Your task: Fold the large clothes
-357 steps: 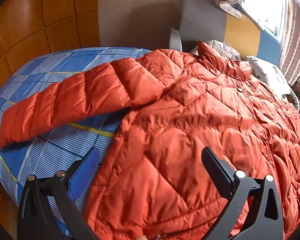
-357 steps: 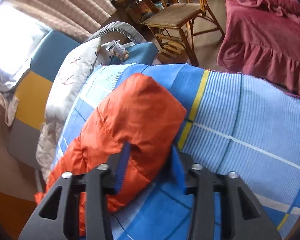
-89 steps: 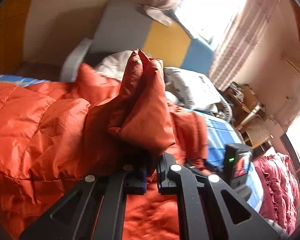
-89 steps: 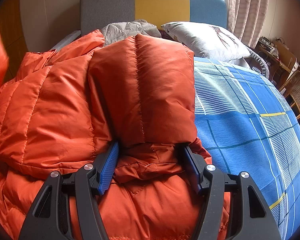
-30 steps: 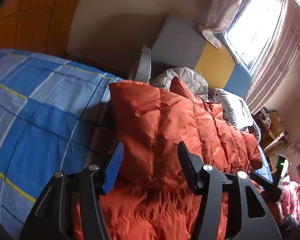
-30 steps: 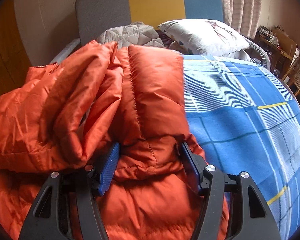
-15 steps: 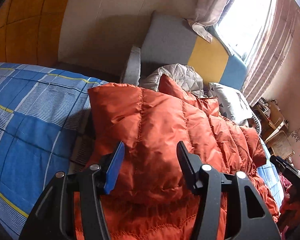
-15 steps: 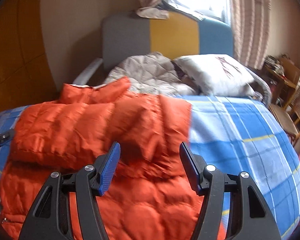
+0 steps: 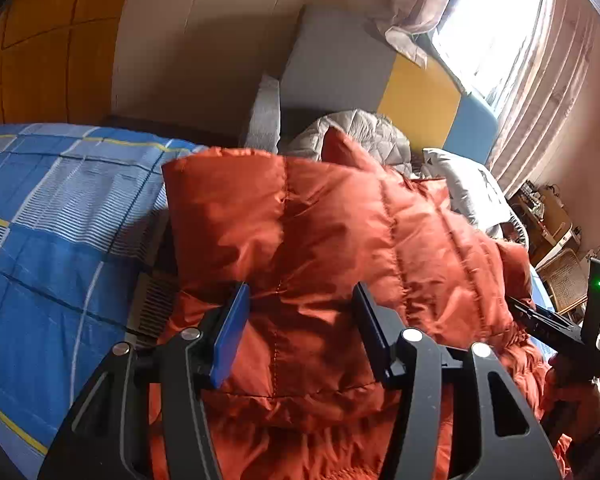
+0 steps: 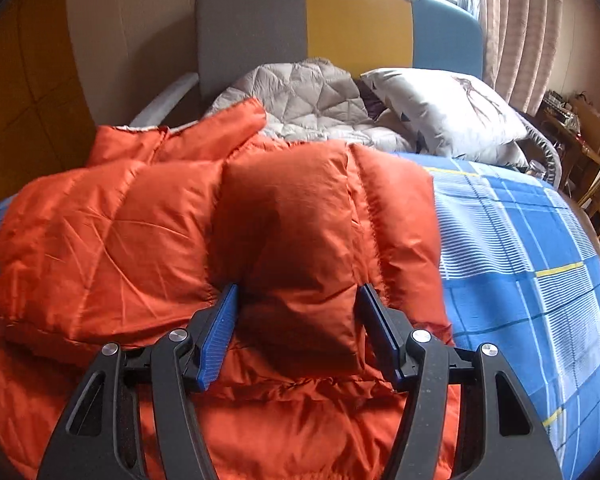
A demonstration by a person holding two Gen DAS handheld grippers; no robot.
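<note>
The orange puffer jacket (image 9: 380,240) lies on the blue plaid bed sheet (image 9: 52,220), folded narrow with its sleeves laid over the body. My left gripper (image 9: 300,312) is shut on the thick folded edge at the jacket's left side, and the fabric fills the gap between its blue pads. In the right wrist view the jacket (image 10: 120,240) spreads to the left. My right gripper (image 10: 298,312) is shut on a puffy fold at its right side. The right gripper's body (image 9: 556,328) and the hand (image 9: 568,396) that holds it show at the left view's right edge.
A grey quilt (image 10: 300,100) and a white pillow (image 10: 444,108) lie against the grey, yellow and blue headboard (image 10: 356,20). Bare sheet (image 10: 532,264) stretches right of the jacket. A wicker chair (image 9: 560,280) and a cluttered desk stand beyond the bed, by the curtained window.
The sleeves, spread out earlier, now lie over the body. In the last half second the right gripper came in from a farther, higher view, and a puffy fold now bulges between its pads.
</note>
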